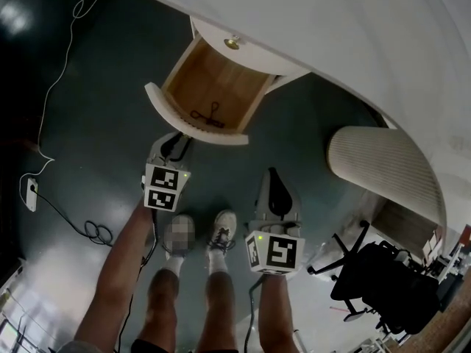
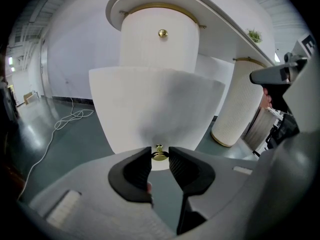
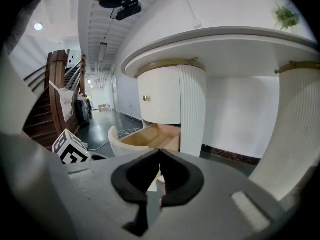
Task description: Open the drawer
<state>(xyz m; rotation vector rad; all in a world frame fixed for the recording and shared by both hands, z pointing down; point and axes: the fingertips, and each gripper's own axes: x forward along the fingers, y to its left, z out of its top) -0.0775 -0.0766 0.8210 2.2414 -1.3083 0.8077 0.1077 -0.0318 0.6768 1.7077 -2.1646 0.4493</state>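
Observation:
The lower drawer [image 1: 212, 87] of the white cabinet stands pulled out, and its wooden inside shows a small dark object [image 1: 209, 115]. My left gripper [image 1: 174, 147] is at the curved white drawer front [image 1: 193, 127]. In the left gripper view that front [image 2: 155, 109] fills the middle, and the left gripper [image 2: 160, 160] is shut on its brass knob [image 2: 159, 154]. The upper drawer's knob [image 2: 162, 33] sits above, its drawer closed. My right gripper [image 1: 275, 195] hangs to the right, apart from the drawer. In its own view the right gripper [image 3: 160, 157] is shut with nothing held, and the open drawer [image 3: 150, 136] lies beyond.
A white cable [image 1: 59, 87] and a power strip [image 1: 31, 195] lie on the dark floor at the left. A ribbed white pedestal [image 1: 383, 168] and a black office chair [image 1: 383, 278] stand at the right. The person's shoes [image 1: 221, 234] are below the drawer.

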